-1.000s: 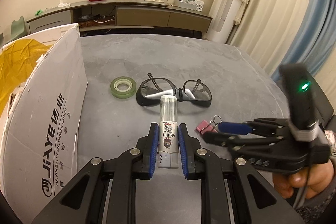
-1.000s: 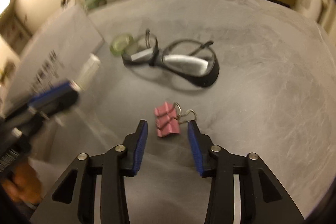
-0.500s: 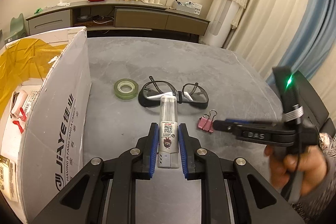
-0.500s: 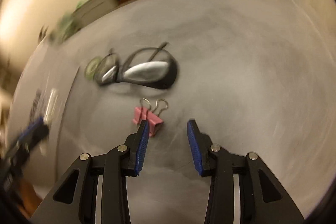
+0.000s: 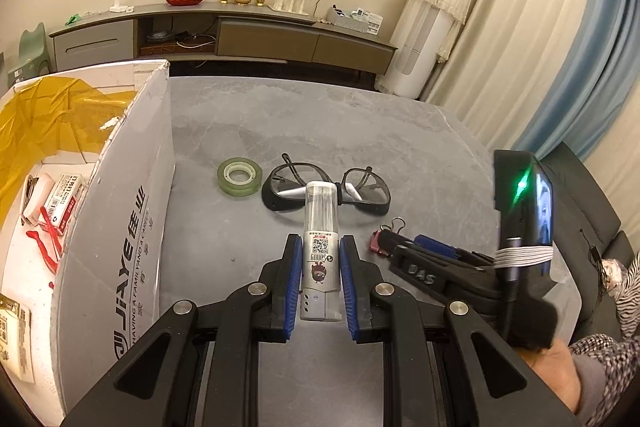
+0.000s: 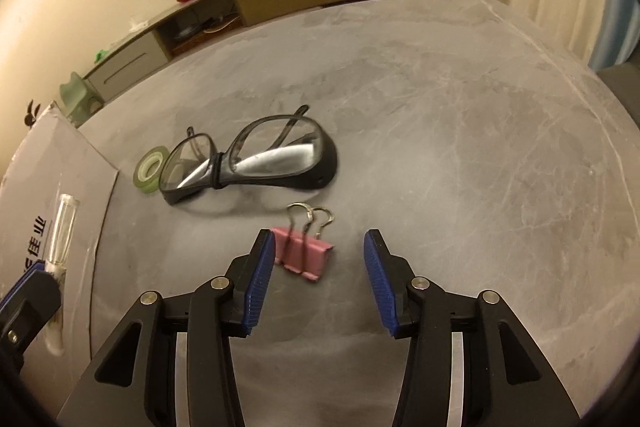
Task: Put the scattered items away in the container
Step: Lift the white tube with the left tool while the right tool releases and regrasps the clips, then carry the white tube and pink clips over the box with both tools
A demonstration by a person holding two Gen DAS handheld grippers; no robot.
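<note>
The cardboard box (image 5: 116,227) stands just left of the left gripper (image 5: 320,283), which is clamped on a clear-capped tube (image 5: 321,251). Ahead lie the glasses (image 6: 248,159) and tape roll (image 5: 239,175). The right gripper (image 6: 319,279) is spread wide, the pink binder clip (image 6: 304,253) touching its left pad.

The table (image 6: 460,131) is showing matt grey veined stone, the box (image 5: 120,227) matt white cardboard, the glasses (image 6: 248,159) glossy dark plastic, the binder clip (image 6: 304,253) pink-painted metal with shiny wire handles.
</note>
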